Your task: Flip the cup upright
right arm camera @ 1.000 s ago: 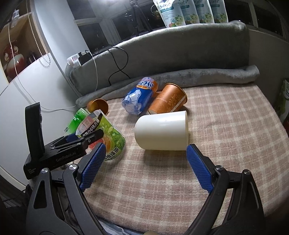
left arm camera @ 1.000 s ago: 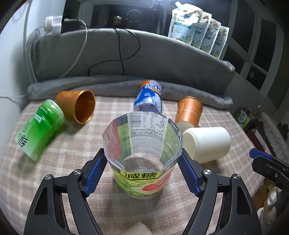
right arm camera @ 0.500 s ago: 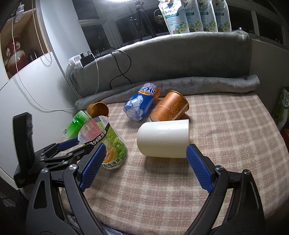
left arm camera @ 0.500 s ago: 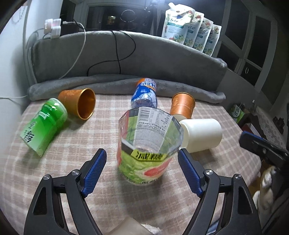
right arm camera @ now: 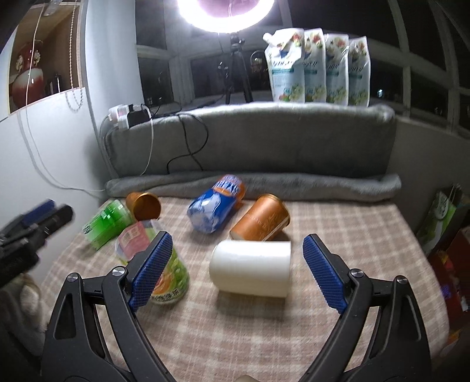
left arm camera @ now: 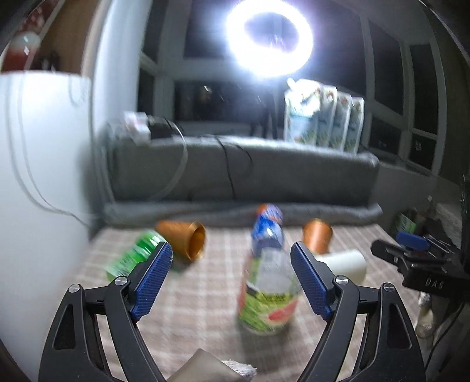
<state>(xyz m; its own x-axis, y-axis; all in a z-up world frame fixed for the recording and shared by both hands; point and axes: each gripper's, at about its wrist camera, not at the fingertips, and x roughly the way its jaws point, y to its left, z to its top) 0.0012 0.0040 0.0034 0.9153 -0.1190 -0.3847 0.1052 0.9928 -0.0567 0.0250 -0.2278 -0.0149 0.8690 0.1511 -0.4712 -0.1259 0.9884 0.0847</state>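
With the green-labelled cup (right arm camera: 164, 273) standing upright, both your left tongs (left arm camera: 230, 279) and right tongs (right arm camera: 238, 270) gape empty; I'd next close the right on the white cup (right arm camera: 251, 269) lying just beside it.

Light: ring lamp (left arm camera: 268, 38) glares white overhead, room otherwise dim.
Left view: heavily motion-blurred.
Right view: mostly sharp.
Edges: fisheye bending, dark corners.

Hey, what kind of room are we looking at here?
Probably a home room set up for filming: a ring light on a tripod, dark windows behind, and a checked cloth holding cups.
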